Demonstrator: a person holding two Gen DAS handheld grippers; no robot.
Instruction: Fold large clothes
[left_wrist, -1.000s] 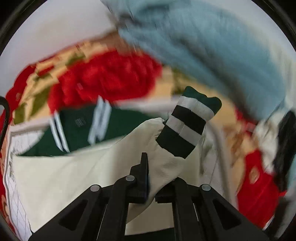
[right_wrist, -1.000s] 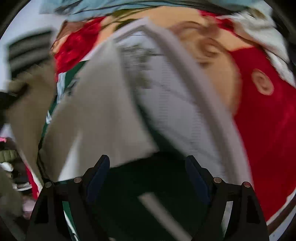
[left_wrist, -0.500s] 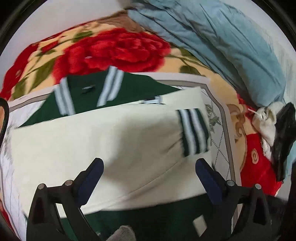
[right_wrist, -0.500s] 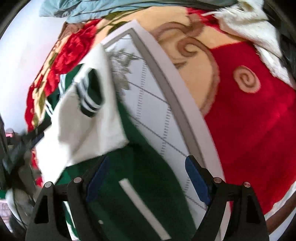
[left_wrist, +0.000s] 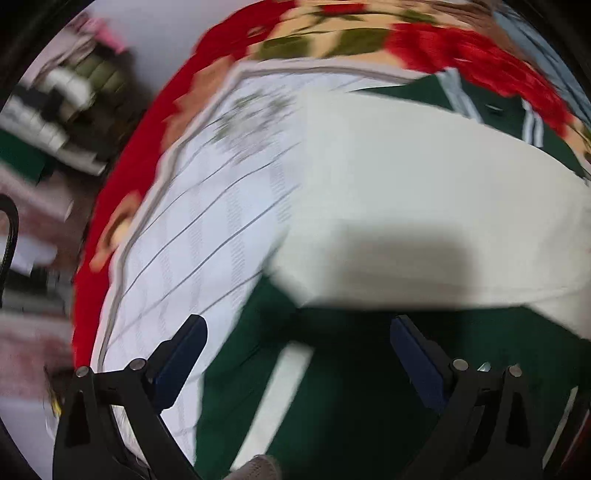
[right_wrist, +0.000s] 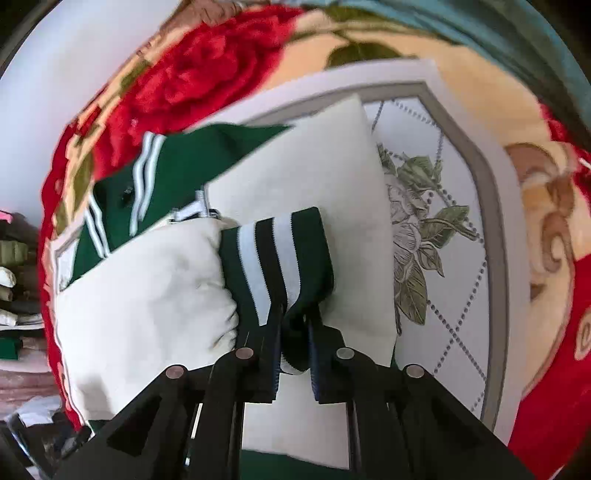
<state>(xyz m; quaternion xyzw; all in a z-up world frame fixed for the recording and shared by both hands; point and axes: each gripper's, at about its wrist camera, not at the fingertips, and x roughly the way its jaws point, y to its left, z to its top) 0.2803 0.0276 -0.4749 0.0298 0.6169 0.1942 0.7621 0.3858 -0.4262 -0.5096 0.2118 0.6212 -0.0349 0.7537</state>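
The red floral blanket (right_wrist: 192, 74) filled the background, roses running from nine o'clock round to twelve in the right wrist view, and on top of it lay the white quilted mat (right_wrist: 454, 258) with its grey border and a printed green flower at about three o'clock. A blue-green cloth (right_wrist: 517, 37) crossed the rim at one o'clock.

Spread on that mat was the jacket (right_wrist: 192, 158), dark green body with cream sleeves, its collar end with white stripes pointing to ten o'clock. One cream sleeve (right_wrist: 147, 302) lay folded across the body, bunched at its end. And there was the grab: the right gripper (right_wrist: 293, 354) was clenched on the striped cuff (right_wrist: 280, 258), green, black and white bands, the cuff rising straight out of the tongs toward twelve o'clock at picture centre, its edge pinched between the two blue pads.

Over to the left wrist view, badly smeared by motion. The left gripper (left_wrist: 295, 354) stood released, fingers spread wide with nothing between them, and the jacket's green body (left_wrist: 351, 387) lay right under the gap at six o'clock. The cream sleeve (left_wrist: 424, 192) lay beyond the tips, from centre out to three o'clock, mat showing at nine o'clock. Blurred stacked items (left_wrist: 62, 103) sat off the bed at ten o'clock.
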